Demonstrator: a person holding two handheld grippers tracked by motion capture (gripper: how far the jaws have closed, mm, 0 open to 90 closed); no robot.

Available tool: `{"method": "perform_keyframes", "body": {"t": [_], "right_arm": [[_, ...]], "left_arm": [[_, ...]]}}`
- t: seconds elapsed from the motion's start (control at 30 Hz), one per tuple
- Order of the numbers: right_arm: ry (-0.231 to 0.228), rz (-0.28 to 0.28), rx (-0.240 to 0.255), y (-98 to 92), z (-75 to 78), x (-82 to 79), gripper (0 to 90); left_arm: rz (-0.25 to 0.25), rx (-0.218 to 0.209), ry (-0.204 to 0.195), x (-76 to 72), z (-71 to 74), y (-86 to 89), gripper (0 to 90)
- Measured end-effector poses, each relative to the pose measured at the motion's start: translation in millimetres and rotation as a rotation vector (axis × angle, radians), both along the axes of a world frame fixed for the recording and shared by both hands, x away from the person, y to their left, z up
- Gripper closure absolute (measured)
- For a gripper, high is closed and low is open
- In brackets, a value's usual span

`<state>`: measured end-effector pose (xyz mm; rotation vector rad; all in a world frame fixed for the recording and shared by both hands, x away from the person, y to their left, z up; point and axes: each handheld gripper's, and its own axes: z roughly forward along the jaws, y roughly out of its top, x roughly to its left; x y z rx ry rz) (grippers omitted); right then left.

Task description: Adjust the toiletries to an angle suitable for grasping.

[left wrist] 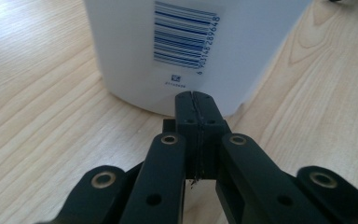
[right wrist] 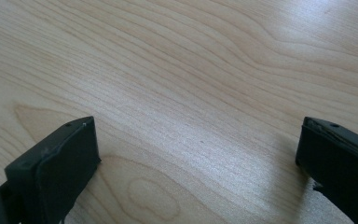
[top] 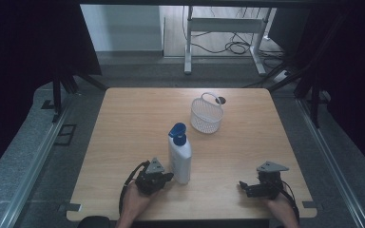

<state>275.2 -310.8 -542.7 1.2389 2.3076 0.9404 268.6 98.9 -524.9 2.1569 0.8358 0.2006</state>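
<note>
my left gripper [top: 167,177] is clenched tight on nothing, tips right at the base of the white bottle [top: 180,156], which stands upright at lower centre, just to its right. right gripper [top: 245,186], jaws spread, sits well apart at lower right.

A lab-like recording booth: black curtains [top: 24,57] flank a bare wooden counter [top: 138,118], metal rails [top: 33,161] run alongside, and loose cables [top: 237,46] trail around a desk frame [top: 223,28] behind.
</note>
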Motion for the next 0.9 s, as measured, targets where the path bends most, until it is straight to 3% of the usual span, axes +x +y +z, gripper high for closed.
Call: {"method": "perform_keyframes", "body": {"t": [0.27, 0.67, 0.9], "right_arm": [[-0.001, 0.0, 0.001, 0.0, 0.0, 0.1, 0.0], [-0.001, 0.001, 0.002, 0.0, 0.0, 0.0, 0.0], [-0.001, 0.001, 0.002, 0.1, 0.0, 0.0, 0.0]], "left_arm": [[-0.035, -0.001, -0.003, -1.4, -0.1, -9.2, 89.2], [-0.043, 0.006, -0.007, -1.1, -0.8, -14.6, 88.8], [-0.013, 0.027, -0.025, -1.2, -0.1, -8.2, 74.8]]}}
